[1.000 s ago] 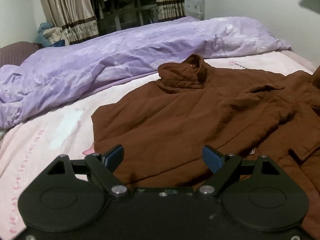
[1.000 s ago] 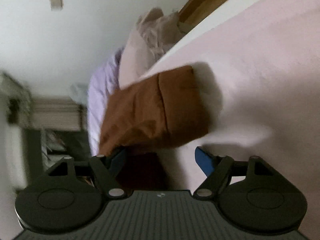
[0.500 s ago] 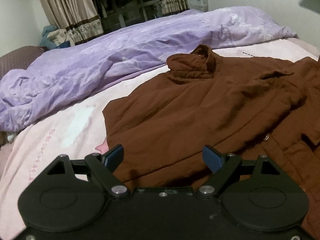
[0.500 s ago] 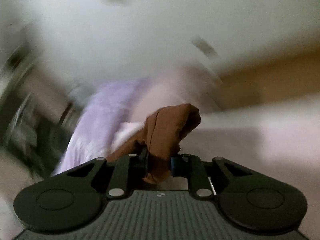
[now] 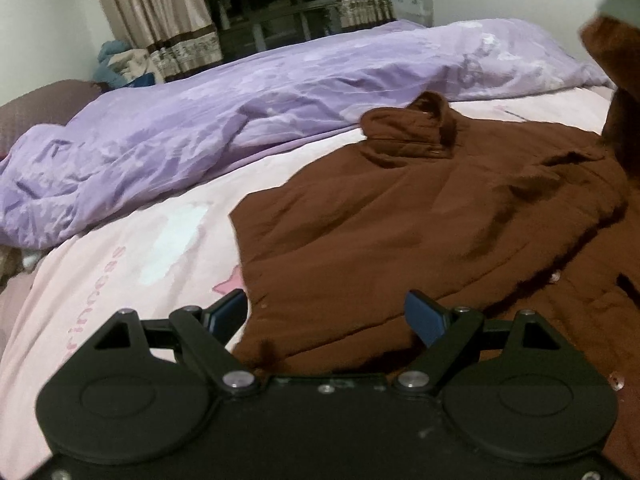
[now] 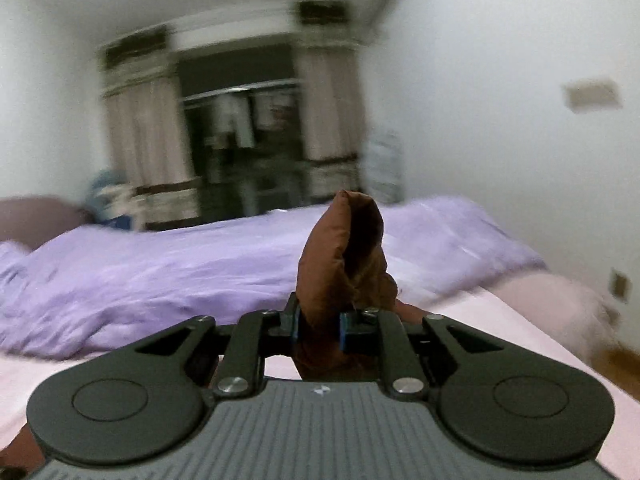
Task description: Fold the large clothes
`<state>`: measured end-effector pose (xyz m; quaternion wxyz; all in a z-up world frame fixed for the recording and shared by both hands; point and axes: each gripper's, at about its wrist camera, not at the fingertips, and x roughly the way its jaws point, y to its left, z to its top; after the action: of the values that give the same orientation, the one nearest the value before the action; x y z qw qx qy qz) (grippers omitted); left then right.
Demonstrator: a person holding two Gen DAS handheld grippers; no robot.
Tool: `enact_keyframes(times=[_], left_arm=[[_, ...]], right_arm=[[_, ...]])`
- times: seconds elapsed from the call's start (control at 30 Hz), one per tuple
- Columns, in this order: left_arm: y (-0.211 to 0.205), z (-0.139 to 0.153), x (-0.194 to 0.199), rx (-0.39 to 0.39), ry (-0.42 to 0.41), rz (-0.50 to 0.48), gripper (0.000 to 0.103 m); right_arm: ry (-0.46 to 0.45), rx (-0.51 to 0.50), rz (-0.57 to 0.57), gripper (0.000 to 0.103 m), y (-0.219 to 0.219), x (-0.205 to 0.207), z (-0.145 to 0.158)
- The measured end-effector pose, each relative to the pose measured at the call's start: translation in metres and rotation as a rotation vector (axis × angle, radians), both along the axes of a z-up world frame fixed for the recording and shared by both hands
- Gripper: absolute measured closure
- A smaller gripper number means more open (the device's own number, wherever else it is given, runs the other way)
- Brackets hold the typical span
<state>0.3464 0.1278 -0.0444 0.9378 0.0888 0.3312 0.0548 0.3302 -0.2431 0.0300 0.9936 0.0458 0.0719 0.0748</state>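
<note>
One brown jacket (image 5: 420, 216) lies spread on the pink sheet (image 5: 132, 264) of the bed, its collar (image 5: 412, 128) pointing toward one purple duvet (image 5: 224, 120) that is bunched along the far side. The left gripper (image 5: 326, 314) hangs low over the near hem of the jacket with its two blue-tipped fingers (image 5: 424, 316) spread wide, and nothing is between them. The right gripper (image 6: 319, 330) has its two fingers pressed together on one fold of the jacket (image 6: 344, 252), which stands up from the jaws in a pointed lump above the sheet (image 6: 500, 320). In the left view this lifted part shows at the right edge as a raised brown piece (image 5: 612, 52). I count three small pale buttons on the jacket, near the right side; one (image 5: 554, 277) is close to the front opening. Behind the bed two curtains (image 5: 156, 12) frame one dark window (image 5: 272, 4). The right view is blurred, so details in the background there are not clear.
</note>
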Motion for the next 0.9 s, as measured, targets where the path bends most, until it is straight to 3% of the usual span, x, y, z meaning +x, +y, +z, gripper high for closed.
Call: enact_keyframes(times=[0.17, 0.3, 0.47, 0.6, 0.9], left_arm=[[0.014, 0.006, -0.001, -0.002, -0.02, 0.055, 0.016], [0.029, 0.007, -0.003, -0.042, -0.025, 0.104, 0.016], [0.043, -0.005, -0.008, -0.049, 0.002, 0.161, 0.016], [0.049, -0.018, -0.009, -0.052, 0.032, 0.16, 0.015], [0.06, -0.044, -0.006, -0.118, 0.068, 0.153, 0.014]], right_arm=[[0.003, -0.041, 0.192, 0.085, 0.079, 0.0, 0.023], [0.09, -0.074, 0.303, 0.085, 0.147, 0.01, -0.005], [0.231, -0.019, 0.44, 0.09, 0.206, -0.001, -0.045], [0.309, 0.022, 0.437, 0.091, 0.233, -0.006, -0.069], [0.504, 0.139, 0.417, 0.092, 0.245, 0.018, -0.132]])
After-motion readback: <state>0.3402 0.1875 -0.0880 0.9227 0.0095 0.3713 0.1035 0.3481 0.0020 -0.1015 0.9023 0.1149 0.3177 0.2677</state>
